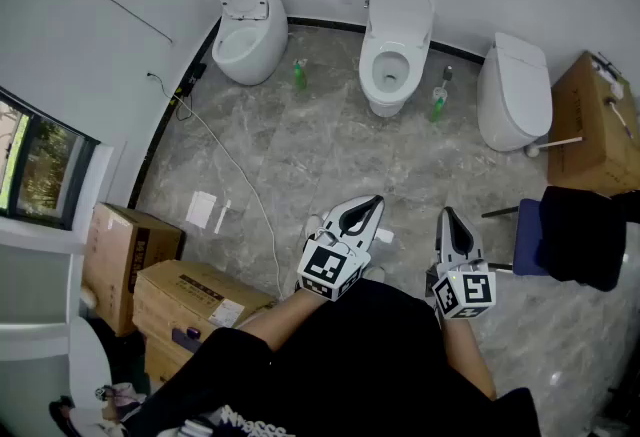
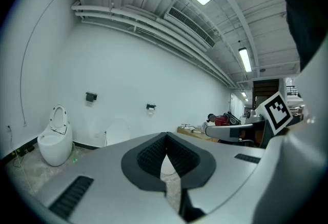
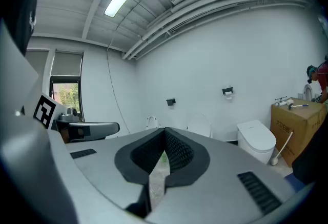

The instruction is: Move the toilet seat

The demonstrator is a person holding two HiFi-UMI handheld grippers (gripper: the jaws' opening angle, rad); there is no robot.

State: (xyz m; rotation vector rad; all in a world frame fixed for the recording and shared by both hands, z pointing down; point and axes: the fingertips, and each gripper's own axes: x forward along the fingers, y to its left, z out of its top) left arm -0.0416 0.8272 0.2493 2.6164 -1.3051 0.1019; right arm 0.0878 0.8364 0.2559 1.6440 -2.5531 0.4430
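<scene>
The left gripper [image 1: 370, 208] and right gripper [image 1: 447, 217] are hovering, jaws pressed together, empty. Only the head view is laying out the open floor [image 1: 300, 155] up to the middle toilet [image 1: 395, 50], its lid seemingly raised.

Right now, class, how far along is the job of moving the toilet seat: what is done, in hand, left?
Done: nothing that shows. The left toilet and middle toilet stand open, the right toilet is closed. In hand: nothing; the left gripper and right gripper, jaws shut and empty, are far from all three. Left: approach, grip a seat and move it.
</scene>
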